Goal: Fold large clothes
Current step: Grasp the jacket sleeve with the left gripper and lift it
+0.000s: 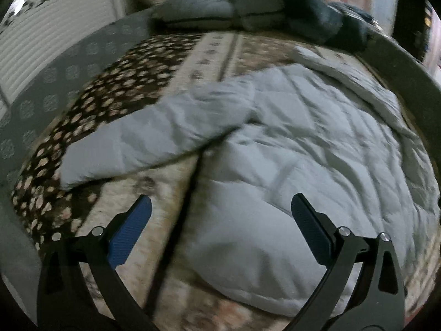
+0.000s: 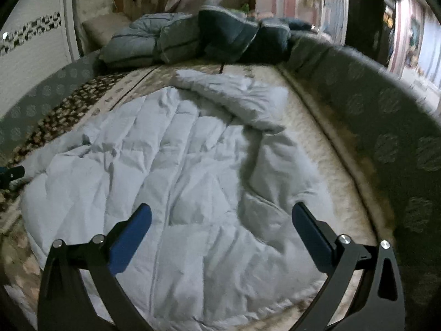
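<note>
Patterned bedding (image 1: 171,55) is seen from the left wrist, where the pale quilted coat (image 1: 303,143) is spread with one sleeve (image 1: 132,143) flung leftward, and the left gripper (image 1: 220,231) is held wide open, empty, above its hem. From the right wrist, the right gripper (image 2: 220,234) is likewise held open over the coat's body; the outflung sleeve should be pinched near its cuff and laid inward before halving.

Both views are dim and bluish, with no clear lamp in sight; the brightest patch is the pale wall (image 2: 330,5) toward 1 o'clock in the right wrist view. The left wrist view is smeared by motion blur, worst over the pillows (image 1: 220,8) at 12 o'clock. Soft shadows sit in the folds of the grey quilted coat (image 2: 179,165). Fisheye bending curves the bed (image 2: 344,182) edges, and black corners frame each picture.
</note>
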The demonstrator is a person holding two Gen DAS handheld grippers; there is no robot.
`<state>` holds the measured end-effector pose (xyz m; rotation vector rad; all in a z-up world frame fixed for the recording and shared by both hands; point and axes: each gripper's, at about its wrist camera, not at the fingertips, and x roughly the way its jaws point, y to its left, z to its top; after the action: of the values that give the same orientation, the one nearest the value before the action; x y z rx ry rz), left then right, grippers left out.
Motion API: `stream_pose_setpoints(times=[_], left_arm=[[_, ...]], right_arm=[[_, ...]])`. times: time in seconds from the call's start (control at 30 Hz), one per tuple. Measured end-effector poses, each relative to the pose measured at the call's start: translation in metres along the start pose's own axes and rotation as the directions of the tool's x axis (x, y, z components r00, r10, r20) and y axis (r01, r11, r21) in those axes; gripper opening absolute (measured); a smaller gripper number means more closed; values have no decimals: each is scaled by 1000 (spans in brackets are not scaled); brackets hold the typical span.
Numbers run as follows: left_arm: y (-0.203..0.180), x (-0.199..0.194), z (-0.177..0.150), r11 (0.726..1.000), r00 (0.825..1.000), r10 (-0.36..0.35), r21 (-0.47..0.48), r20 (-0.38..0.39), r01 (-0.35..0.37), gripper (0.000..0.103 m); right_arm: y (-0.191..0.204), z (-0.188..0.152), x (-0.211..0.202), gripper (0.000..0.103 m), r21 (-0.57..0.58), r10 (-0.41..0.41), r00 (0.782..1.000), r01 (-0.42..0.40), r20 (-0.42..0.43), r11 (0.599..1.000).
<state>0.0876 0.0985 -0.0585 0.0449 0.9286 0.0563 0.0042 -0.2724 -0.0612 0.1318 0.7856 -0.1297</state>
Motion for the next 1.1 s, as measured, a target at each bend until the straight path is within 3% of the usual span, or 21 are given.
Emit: stream_pose_setpoints(times=[0.13, 0.23, 0.37, 0.47, 0.57, 0.63, 0.73, 0.83, 0.93, 1.1], left_arm=[[45, 22, 19, 986, 990, 138, -93, -19, -139, 100], [74, 36, 29, 980, 988, 149, -130, -32, -152, 100], [118, 60, 40, 957, 974, 216, -184, -62, -224, 100], [157, 82, 44, 940, 975, 204, -261, -85, -220, 100], [197, 111, 43, 911, 963, 230, -315, -143, -265, 100], [226, 125, 35, 882, 960, 213, -386, -180, -268, 100], [252, 142, 26, 861, 962, 177, -441, -207, -253, 100], [269, 167, 15, 839, 943, 198, -452, -268, -304, 100], [284, 185, 8, 808, 953, 131, -527, -273, -262, 100], [289, 212, 29, 817, 955, 132, -517, -264, -256, 100]], right_arm=[[6, 14, 15, 101, -37, -33, 999, 33, 9, 999], [16, 30, 26, 101, -116, -129, 991, 132, 32, 984], [24, 50, 43, 101, -169, -140, 989, 145, 38, 975], [24, 63, 59, 101, -171, -125, 992, 126, 17, 977], [23, 70, 72, 101, -155, -127, 992, 124, -15, 980], [21, 69, 77, 101, -144, -120, 992, 115, -29, 983], [19, 63, 87, 101, -159, -142, 989, 132, -51, 978], [16, 61, 97, 101, -168, -158, 985, 144, -73, 975], [11, 60, 102, 101, -162, -169, 982, 154, -82, 975], [6, 64, 106, 101, -148, -176, 981, 162, -83, 976]])
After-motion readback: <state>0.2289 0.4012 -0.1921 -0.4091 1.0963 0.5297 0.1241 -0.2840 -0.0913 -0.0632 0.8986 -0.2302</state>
